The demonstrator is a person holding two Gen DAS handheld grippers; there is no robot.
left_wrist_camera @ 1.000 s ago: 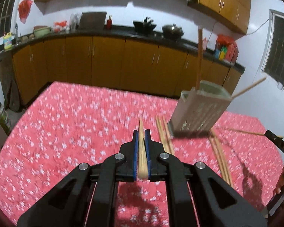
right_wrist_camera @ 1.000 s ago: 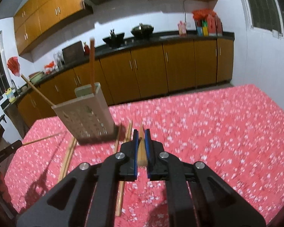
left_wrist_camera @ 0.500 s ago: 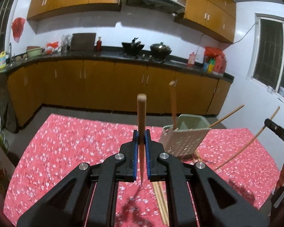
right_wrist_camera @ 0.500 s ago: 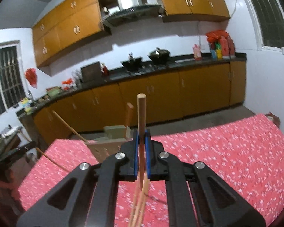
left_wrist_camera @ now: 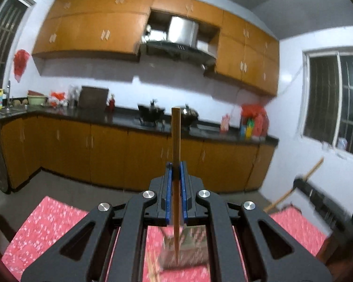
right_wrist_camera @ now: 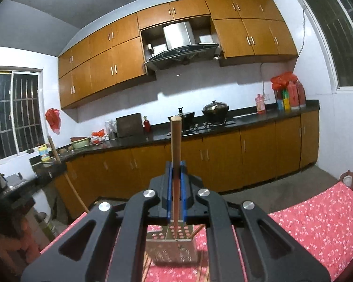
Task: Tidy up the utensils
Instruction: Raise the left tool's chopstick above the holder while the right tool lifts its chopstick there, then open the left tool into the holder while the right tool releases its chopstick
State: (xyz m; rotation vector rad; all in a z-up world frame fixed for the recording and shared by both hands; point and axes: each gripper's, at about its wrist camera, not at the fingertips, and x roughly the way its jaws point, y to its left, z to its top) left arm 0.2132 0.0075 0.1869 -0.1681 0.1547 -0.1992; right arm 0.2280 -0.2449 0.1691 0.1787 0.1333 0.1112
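Observation:
My left gripper [left_wrist_camera: 175, 171] is shut on a wooden chopstick [left_wrist_camera: 176, 136] that stands upright, thick end up. Its thin tip hangs over the blurred perforated utensil holder [left_wrist_camera: 190, 246] on the red flowered tablecloth [left_wrist_camera: 56, 218]. My right gripper [right_wrist_camera: 175, 171] is likewise shut on an upright chopstick [right_wrist_camera: 176, 141], its tip just above the grey holder [right_wrist_camera: 174, 251]. Another chopstick [right_wrist_camera: 196, 231] leans inside the holder. Loose chopsticks [right_wrist_camera: 145, 268] lie on the cloth beside it. In the left wrist view the right gripper's chopstick [left_wrist_camera: 294, 188] shows at the right edge.
Beyond the table [right_wrist_camera: 317, 223] runs a dark counter [right_wrist_camera: 247, 119] on orange cabinets, with a wok and a pot on the stove. Upper cabinets and a range hood [right_wrist_camera: 183, 49] hang above. Barred windows are on both side walls. A person's hand [right_wrist_camera: 14, 230] shows at the left.
Both grippers have risen from the table and tilted up towards level, each carrying its chopstick. The chopsticks swung from lying forward to upright, and the holder now sits low under the jaws.

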